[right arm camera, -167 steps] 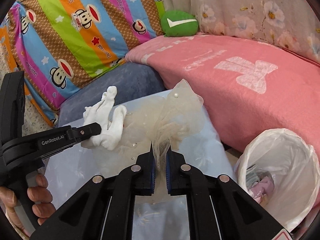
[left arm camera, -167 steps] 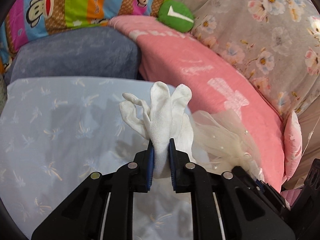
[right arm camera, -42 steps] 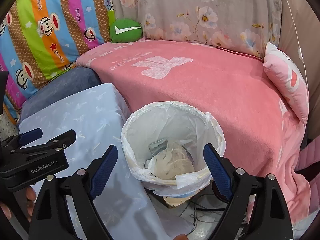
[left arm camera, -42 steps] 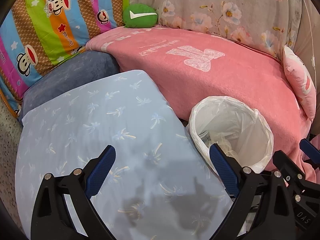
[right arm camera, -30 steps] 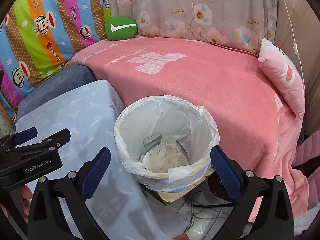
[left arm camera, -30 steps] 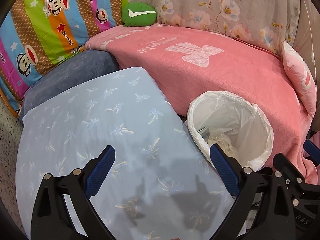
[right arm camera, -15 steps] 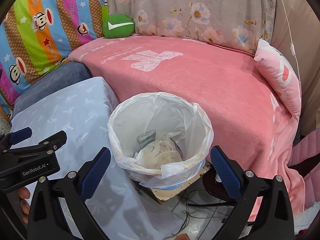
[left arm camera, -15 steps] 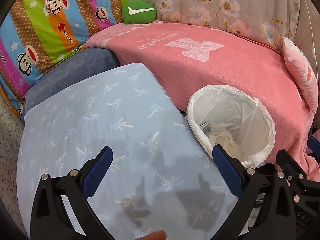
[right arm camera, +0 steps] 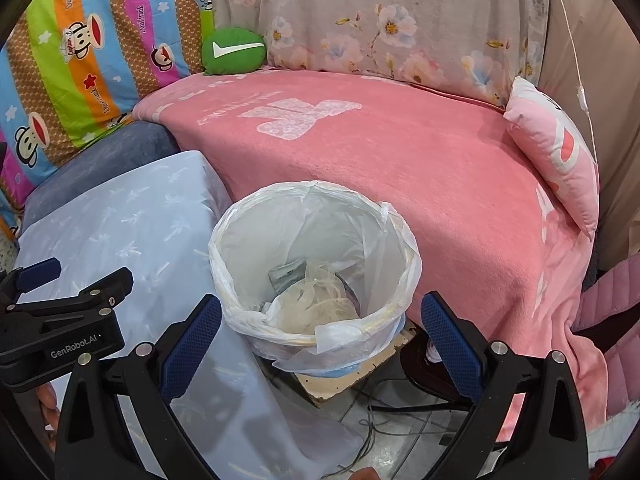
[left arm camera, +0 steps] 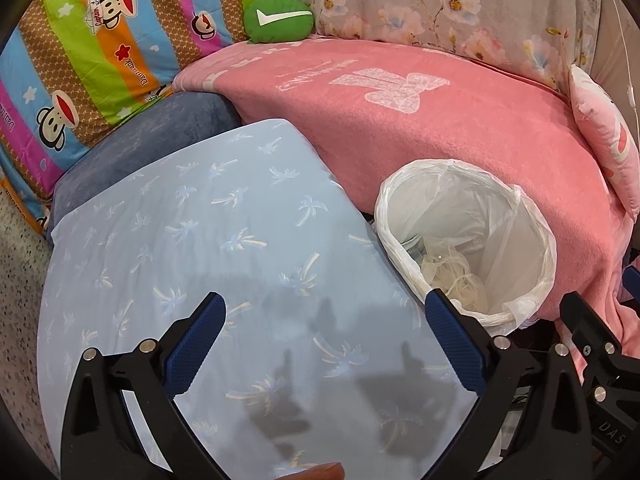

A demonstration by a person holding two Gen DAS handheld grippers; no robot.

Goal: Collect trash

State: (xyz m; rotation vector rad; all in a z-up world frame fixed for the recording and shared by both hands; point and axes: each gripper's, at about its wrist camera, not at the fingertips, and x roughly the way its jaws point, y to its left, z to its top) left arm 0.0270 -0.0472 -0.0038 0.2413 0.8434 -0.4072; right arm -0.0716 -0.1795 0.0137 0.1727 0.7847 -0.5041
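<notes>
Bin [right arm camera: 400,240] base hidden, trash [right arm camera: 312,300] items indistinct, pink pillow [left arm camera: 608,128] cropped

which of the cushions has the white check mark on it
The small round green cushion, at the far corner of the pink blanket. The pink pillow and the striped monkey-print pillow carry no check mark.

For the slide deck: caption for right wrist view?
Open right gripper above bag-lined trash bin holding discarded mesh.

A: The white bin liner [right arm camera: 240,240]?
B: Thin, glossy, crinkled plastic. The sheer cream netting [right arm camera: 316,300] inside looks gauzy.
A: And the pink blanket [right arm camera: 420,160]?
B: Matt, fuzzy cloth; the pale blue palm-print sheet [left arm camera: 180,240] looks smoother.
</notes>
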